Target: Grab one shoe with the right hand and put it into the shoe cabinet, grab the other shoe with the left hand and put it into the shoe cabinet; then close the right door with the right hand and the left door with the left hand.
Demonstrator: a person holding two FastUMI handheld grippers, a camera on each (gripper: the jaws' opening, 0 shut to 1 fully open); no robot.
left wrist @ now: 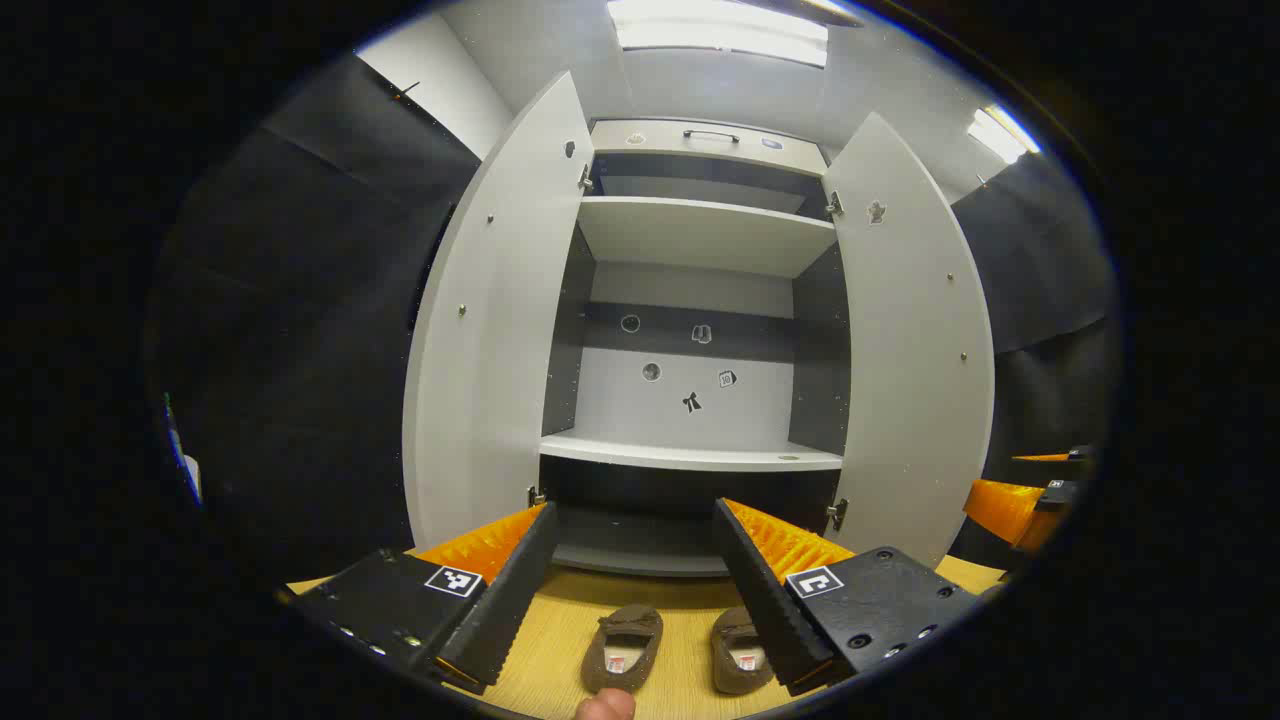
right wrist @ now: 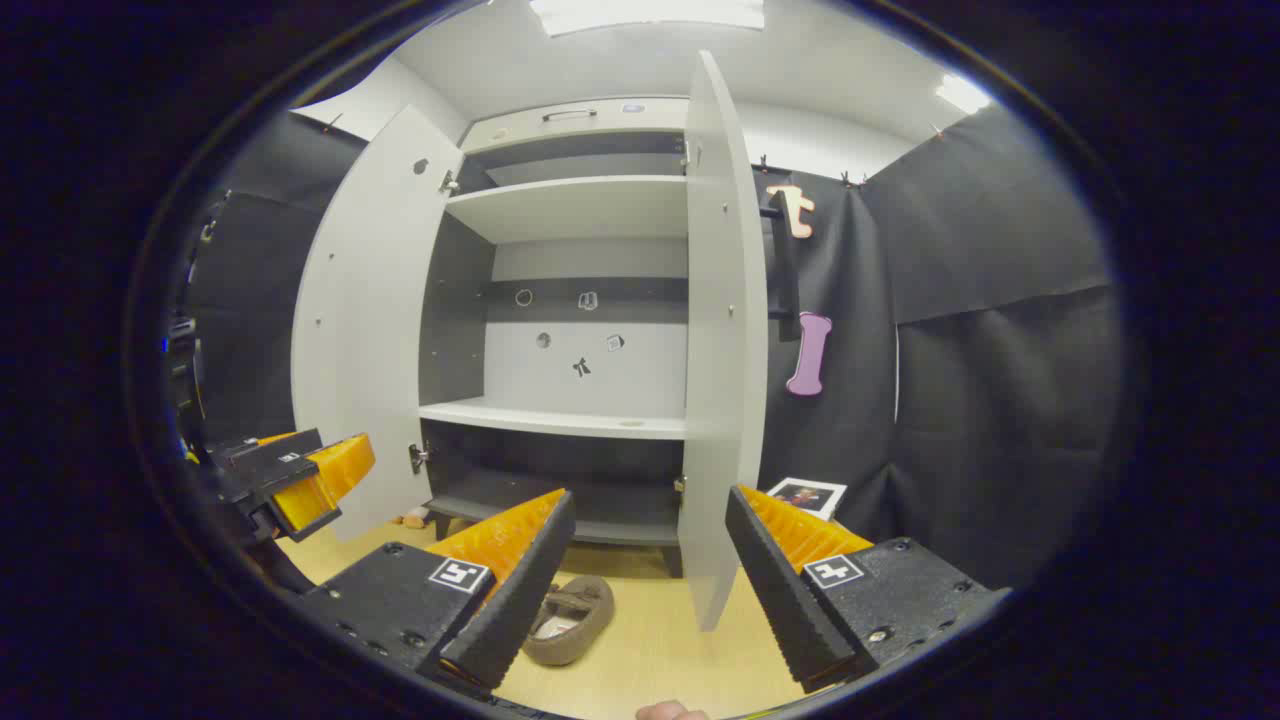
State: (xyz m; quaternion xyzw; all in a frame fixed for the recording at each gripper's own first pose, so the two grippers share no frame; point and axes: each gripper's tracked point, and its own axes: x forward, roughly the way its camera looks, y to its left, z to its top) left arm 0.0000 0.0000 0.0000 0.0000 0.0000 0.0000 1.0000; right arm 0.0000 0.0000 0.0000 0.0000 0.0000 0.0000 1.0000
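Observation:
Two brown shoes lie side by side on the wooden floor, the left shoe (left wrist: 625, 645) and the right shoe (left wrist: 740, 650), toes toward the white shoe cabinet (left wrist: 690, 455). Its left door (left wrist: 490, 330) and right door (left wrist: 910, 340) both stand wide open, and the shelves are bare. My left gripper (left wrist: 635, 510) hangs open above the shoes, holding nothing. In the right gripper view my right gripper (right wrist: 650, 498) is open too, facing the edge of the right door (right wrist: 715, 350), with one shoe (right wrist: 570, 615) low beside its left finger. The left gripper (right wrist: 290, 480) shows at the left.
The right gripper (left wrist: 1030, 500) appears at the right edge of the left gripper view. A small picture card (right wrist: 805, 493) lies on the floor right of the cabinet. A small object (right wrist: 415, 518) sits by the cabinet's left foot. Black cloth walls close in both sides.

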